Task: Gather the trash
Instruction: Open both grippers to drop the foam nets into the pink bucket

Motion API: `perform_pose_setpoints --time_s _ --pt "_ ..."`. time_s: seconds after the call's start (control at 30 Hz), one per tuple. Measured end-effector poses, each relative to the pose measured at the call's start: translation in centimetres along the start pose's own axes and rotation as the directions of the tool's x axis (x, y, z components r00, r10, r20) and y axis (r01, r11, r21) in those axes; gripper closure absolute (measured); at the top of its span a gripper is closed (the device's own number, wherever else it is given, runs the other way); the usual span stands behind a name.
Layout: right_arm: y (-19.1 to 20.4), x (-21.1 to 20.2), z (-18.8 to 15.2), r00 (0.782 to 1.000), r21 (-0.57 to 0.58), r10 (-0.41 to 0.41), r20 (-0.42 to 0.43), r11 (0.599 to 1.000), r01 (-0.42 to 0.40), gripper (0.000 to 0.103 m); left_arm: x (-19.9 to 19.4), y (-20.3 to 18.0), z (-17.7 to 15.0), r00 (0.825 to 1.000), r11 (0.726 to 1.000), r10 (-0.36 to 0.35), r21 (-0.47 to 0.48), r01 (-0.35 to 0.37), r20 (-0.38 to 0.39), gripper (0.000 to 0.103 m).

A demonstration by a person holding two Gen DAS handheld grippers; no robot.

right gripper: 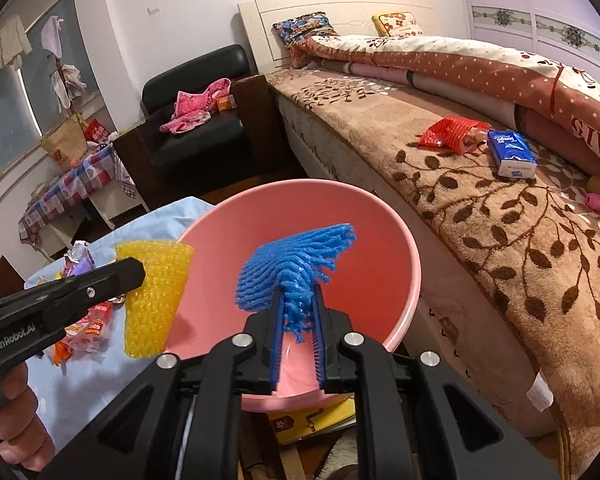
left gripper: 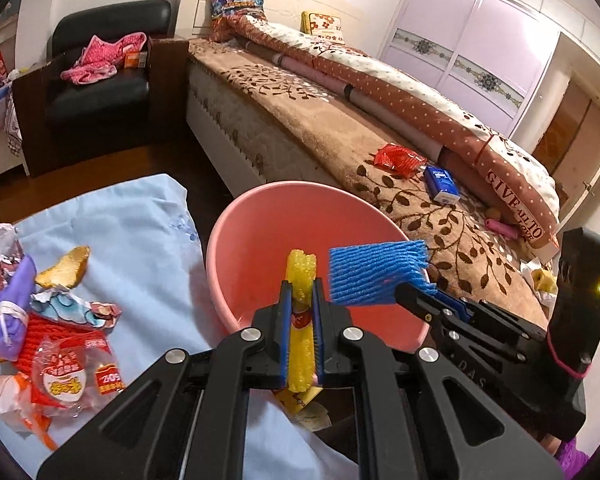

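From the left wrist, the left gripper (left gripper: 300, 304) is seen with jaws clamped on a yellow foam net (left gripper: 300, 276) over the pink basin (left gripper: 256, 240); wrappers (left gripper: 56, 344) lie on the blue cloth (left gripper: 140, 232).

From the right wrist, the right gripper (right gripper: 298, 304) is seen with jaws clamped on a blue foam net (right gripper: 288, 264) above the same basin (right gripper: 380, 240).

Left gripper (left gripper: 300, 304) clamps yellow foam netting (left gripper: 300, 276) above the pink basin (left gripper: 236, 236); right gripper (left gripper: 410, 294) holds blue foam netting (left gripper: 374, 272) beside it. Wrappers (left gripper: 56, 340) lie on the blue cloth (left gripper: 140, 216).
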State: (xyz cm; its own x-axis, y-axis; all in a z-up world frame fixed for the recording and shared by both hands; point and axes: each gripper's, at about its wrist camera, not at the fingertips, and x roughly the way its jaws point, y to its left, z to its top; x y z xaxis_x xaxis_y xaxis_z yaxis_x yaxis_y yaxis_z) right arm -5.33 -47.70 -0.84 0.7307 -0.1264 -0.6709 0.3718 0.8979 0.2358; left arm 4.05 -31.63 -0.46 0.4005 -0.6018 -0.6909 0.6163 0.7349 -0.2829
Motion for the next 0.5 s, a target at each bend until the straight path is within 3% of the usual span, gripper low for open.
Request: perform_pose_setpoints --time_s 0.07,0.17,0.23,0.5 --pt "-0.2 0.1 0.0 1.000 0.012 0.000 0.003 1.000 0.000 0.066 0.3 0.2 0.1 1.000 1.000 -0.009 -0.014 0.009 -0.007 0.092" --pt "-0.3 -0.1 -0.1 1.000 0.013 0.004 0.014 1.000 -0.004 0.055 0.3 0.5 0.2 1.000 0.999 -0.014 -0.033 0.013 -0.009 0.075" --pt "-0.2 -0.3 -0.1 1.000 0.007 0.001 0.018 1.000 -0.001 0.050 0.0 0.5 0.1 1.000 0.999 -0.015 -0.039 0.015 0.001 0.067" --pt "-0.1 -1.3 -0.4 0.999 0.011 -0.015 0.034 1.000 0.015 0.046 -0.9 0.2 -0.1 1.000 0.999 -0.002 -0.035 0.003 0.009 0.063"
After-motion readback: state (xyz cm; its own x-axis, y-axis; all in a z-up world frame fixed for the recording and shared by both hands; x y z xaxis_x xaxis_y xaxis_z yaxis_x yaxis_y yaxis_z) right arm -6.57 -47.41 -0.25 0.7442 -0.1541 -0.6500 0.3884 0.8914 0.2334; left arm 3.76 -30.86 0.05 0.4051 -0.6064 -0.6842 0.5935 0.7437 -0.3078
